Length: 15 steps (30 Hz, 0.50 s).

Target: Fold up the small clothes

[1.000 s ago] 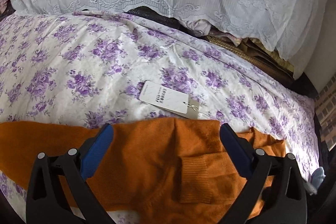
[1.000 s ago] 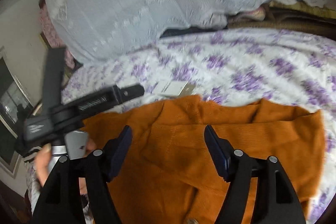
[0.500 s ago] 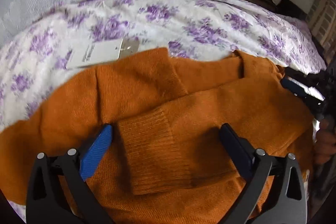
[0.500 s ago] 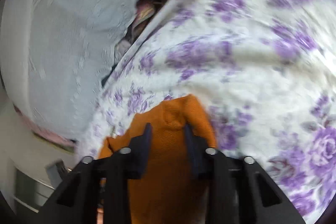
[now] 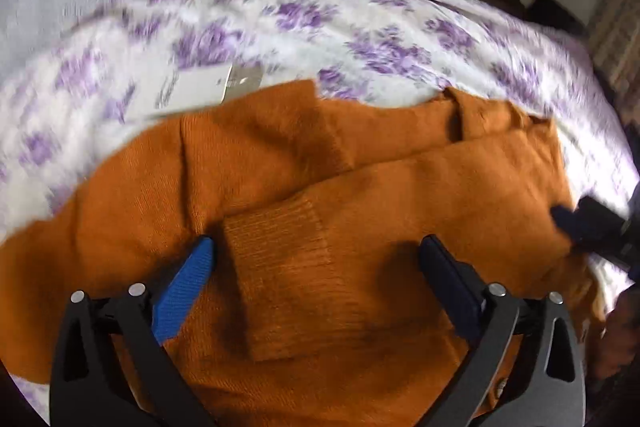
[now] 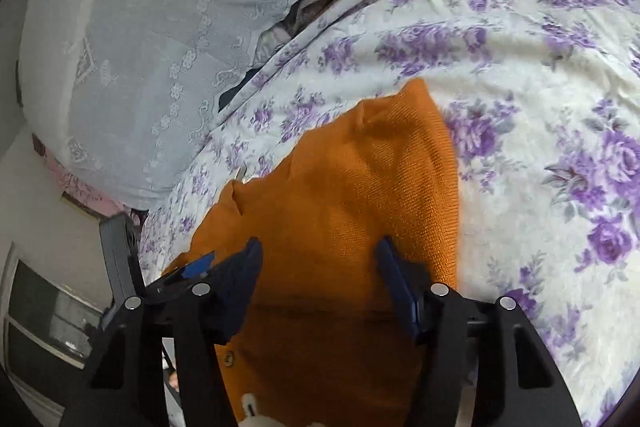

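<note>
Your right tongs (image 6: 318, 267) had narrowed onto a corner of the orange sweater (image 5: 320, 227) half a second back; now the jaws are opening, fabric lies under the gap but the pads don't press it. So that corner is released. Your left tongs (image 5: 316, 263) stand wide over the ribbed cuff (image 5: 280, 259), holding nothing, same spread as a second ago, but now lower and closer over the knit.

What changed: a second ago the sleeve was barely crossed in; now it lies folded diagonally across the sweater body, cuff toward lower centre of the left view. Judgement: the sleeve fold on that side looks placed; the remaining sleeve or the body fold comes next.

Sweater sits on the bed sheet (image 6: 520, 67), white with purple flowers, filling the lower half of the left view and lower centre of the right view. A button (image 6: 229, 358) shows near the bottom of the right view.

Around: the hang tag (image 5: 192, 91) lies on the sheet at upper left of the left view, touching the sweater's top edge; it could get trapped in a fold. White lace cover (image 6: 140, 47) is at upper left, well apart. The left view is motion-blurred. Nothing blocks the sweater itself.
</note>
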Motion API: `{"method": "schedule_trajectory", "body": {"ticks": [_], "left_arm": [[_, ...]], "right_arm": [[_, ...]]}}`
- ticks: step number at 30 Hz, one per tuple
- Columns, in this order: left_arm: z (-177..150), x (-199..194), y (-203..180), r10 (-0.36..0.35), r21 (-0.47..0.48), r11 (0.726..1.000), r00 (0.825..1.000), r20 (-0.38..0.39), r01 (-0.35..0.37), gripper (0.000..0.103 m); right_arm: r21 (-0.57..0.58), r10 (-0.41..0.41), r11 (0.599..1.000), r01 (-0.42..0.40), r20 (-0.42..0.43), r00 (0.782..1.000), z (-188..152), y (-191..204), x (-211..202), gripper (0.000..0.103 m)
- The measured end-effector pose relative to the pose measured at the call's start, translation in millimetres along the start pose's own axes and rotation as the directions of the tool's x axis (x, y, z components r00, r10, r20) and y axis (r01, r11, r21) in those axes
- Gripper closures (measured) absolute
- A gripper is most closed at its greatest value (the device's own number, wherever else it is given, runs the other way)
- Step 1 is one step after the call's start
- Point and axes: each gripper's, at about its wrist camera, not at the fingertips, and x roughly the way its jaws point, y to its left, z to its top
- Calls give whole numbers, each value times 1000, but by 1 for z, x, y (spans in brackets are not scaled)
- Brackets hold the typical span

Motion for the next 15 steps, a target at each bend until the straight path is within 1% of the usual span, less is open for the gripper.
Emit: {"method": "schedule_trajectory", "body": {"ticks": [1,3,5,6,8,9,10,11,12,13,14,15], "left_arm": [[1,-6,-3,-11,8,1000,1000,20,11,5],[4,-16,0,-65,-13,998,996,57,66,5],[4,-20,5,-93,-49,994,993,68,97,5],[4,-17,9,-100,-69,992,993,62,104,5],[2,2,17,-75,-110,991,997,1,75,5],[-1,9,18,-72,-111,991,997,-11,70,4],[-2,7,14,-55,-83,995,998,16,56,4],[-1,6,11,-41,-69,997,999,15,42,4],[-1,5,10,-32,-65,997,999,16,33,5],[0,3,10,-34,-71,997,999,23,35,5],[1,0,13,-44,-87,995,999,26,46,5],[1,-6,19,-65,-121,990,997,36,69,5]], "right_arm": [[-13,14,1000,-14,43,999,6,6,-8,38],[-41,10,999,-7,85,996,20,12,-13,36],[-20,17,1000,-15,103,995,34,10,-9,35],[13,20,1000,-22,101,995,42,1,-2,35],[91,17,996,-24,84,996,52,-22,15,34],[122,28,992,-36,68,997,55,-37,30,36],[116,45,992,-55,84,995,54,-44,33,45],[107,37,993,-47,100,994,53,-46,31,53],[121,46,991,-57,86,995,52,-44,27,50],[127,51,990,-63,92,994,49,-39,19,46],[119,61,990,-73,106,992,44,-33,10,36],[92,82,992,-92,107,991,39,-25,4,30]]}}
